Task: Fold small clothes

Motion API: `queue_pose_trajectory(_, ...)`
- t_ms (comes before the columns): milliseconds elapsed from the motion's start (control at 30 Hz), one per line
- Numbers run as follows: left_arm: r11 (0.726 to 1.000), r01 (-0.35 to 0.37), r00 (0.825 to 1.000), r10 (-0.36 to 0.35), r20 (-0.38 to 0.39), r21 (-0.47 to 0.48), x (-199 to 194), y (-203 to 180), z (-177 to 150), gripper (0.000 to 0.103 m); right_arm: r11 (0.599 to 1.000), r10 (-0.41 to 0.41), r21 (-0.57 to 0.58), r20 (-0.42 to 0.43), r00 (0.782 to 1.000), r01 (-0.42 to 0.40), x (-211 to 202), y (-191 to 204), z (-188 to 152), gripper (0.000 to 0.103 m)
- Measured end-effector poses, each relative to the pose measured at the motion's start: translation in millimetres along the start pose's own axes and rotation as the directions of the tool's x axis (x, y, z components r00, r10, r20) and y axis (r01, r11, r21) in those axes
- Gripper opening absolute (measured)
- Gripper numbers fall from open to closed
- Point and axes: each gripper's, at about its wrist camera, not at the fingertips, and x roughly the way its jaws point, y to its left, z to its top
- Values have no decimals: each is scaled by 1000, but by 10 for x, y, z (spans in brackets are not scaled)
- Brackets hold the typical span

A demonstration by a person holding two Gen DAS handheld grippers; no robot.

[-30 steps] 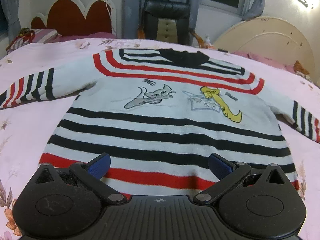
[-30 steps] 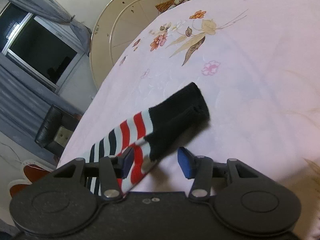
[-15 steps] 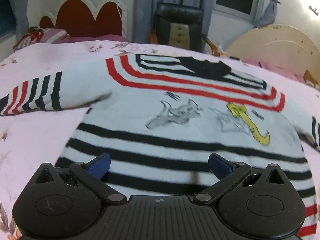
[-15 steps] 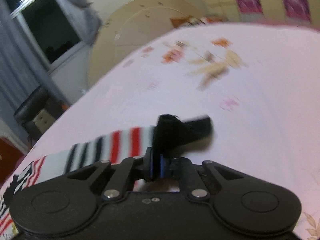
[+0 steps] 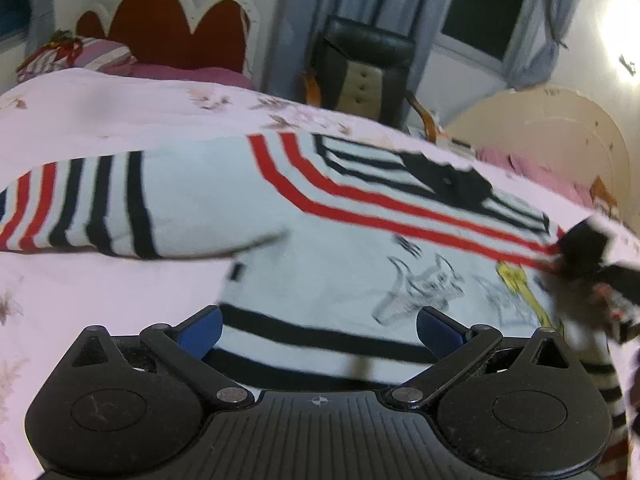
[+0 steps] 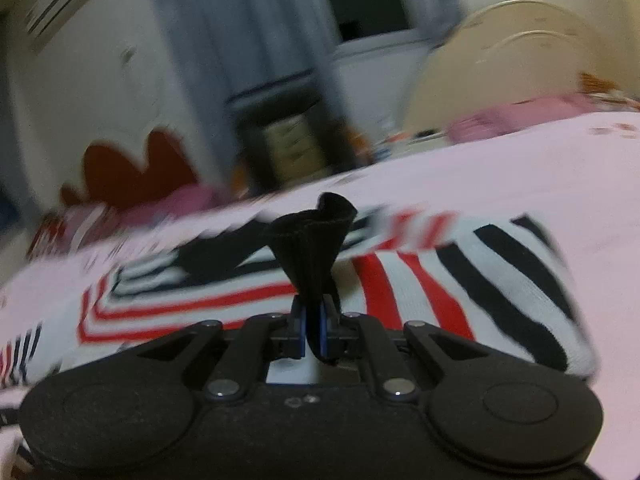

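Sweater (image 5: 328,256): flat on bed (image 5: 100,280), front up; right tool (image 6: 313,330) clenched on black cuff (image 6: 310,248), sleeve drawn across chest toward headboard-side far sleeve; left tool (image 5: 318,326) released above hem.

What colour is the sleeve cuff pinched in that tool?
Black; the cuff shows best in the right wrist view, clamped in the right tool.

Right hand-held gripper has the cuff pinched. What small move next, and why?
Probably carry the black cuff a bit further over the sweater chest, then lower it: the right hand-held gripper grips it, the sleeve is only partly folded across.
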Motion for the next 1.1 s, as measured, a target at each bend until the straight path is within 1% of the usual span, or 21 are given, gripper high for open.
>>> queue_pose_trajectory(100,1000,5,1000,-5,12,-4,-17,179,95,103,998,33,-44,-54,998,-35,339,455,-114,7)
queue_pose_trajectory(200,1000,15,1000,-15,20,11,2,279,158,103,994,57,-88,-104,993,-67,557,827,-247,7)
queue_pose_trajectory(267,999,34,999,-35,13,9,47,301,185,103,989,58,-130,-125,990,-74,663,998,-322,14)
queue_pose_trajectory(333,998,66,998,-66,7,7,122,270,216,103,977,44,-205,-102,994,-65,562,1106,-441,29)
queue_pose_trajectory(367,996,85,996,-85,4,7,149,231,218,103,974,41,-220,-90,995,-60,480,1125,-437,31)
queue_pose_trajectory(433,990,139,990,-139,3,0,234,119,245,103,979,46,-197,-26,999,-50,239,1026,-400,31)
queue_pose_trajectory(467,984,180,984,-180,0,-6,295,32,264,96,984,33,-176,-6,999,-33,131,954,-382,30)
queue_pose_trajectory(500,974,225,974,-225,-5,-10,370,-76,283,84,989,11,-146,8,1000,-9,34,863,-380,30)
queue_pose_trajectory(533,963,267,963,-268,-27,-19,458,-184,303,69,994,-9,-108,20,1000,11,-63,751,-374,31)
queue_pose_trajectory(600,935,350,932,-354,-72,-66,678,-420,319,68,998,-48,-33,31,998,49,-221,524,-342,31)
queue_pose_trajectory(667,923,376,917,-383,-109,-77,863,-665,319,68,997,-77,18,39,996,76,-387,352,-328,31)
queue_pose_trajectory(767,902,413,894,-428,-130,-126,1063,-881,355,68,993,-104,56,44,994,101,-587,166,-367,32)
queue_pose_trajectory(800,899,417,891,-433,-137,-133,1111,-940,372,68,992,-110,67,41,993,107,-641,117,-386,32)
queue_pose_trajectory(833,903,410,893,-426,-145,-130,1159,-993,381,68,990,-120,77,40,992,117,-692,69,-409,33)
queue_pose_trajectory(867,913,391,900,-406,-162,-116,1218,-1051,391,67,988,-129,91,38,991,125,-730,25,-436,34)
queue_pose_trajectory(900,922,378,906,-388,-171,-89,1275,-1099,393,60,985,-132,113,33,991,128,-736,-28,-459,35)
queue_pose_trajectory(933,927,371,911,-375,-172,-58,1301,-1130,393,4,981,-130,149,26,991,125,-753,-101,-478,36)
queue_pose_trajectory(967,935,354,916,-354,-190,-31,1331,-1145,426,5,974,-124,193,22,992,118,-763,-177,-496,38)
queue_pose_trajectory(1033,931,364,922,-364,-130,-26,1220,-1038,542,5,949,-79,308,23,997,68,-740,-331,-517,45)
queue_pose_trajectory(1067,940,340,937,-337,-93,14,1127,-982,616,5,924,-37,382,29,999,23,-726,-434,-522,47)
queue_pose_trajectory(1100,948,315,948,-312,-66,44,1063,-929,666,5,885,15,464,43,999,-33,-708,-558,-539,49)
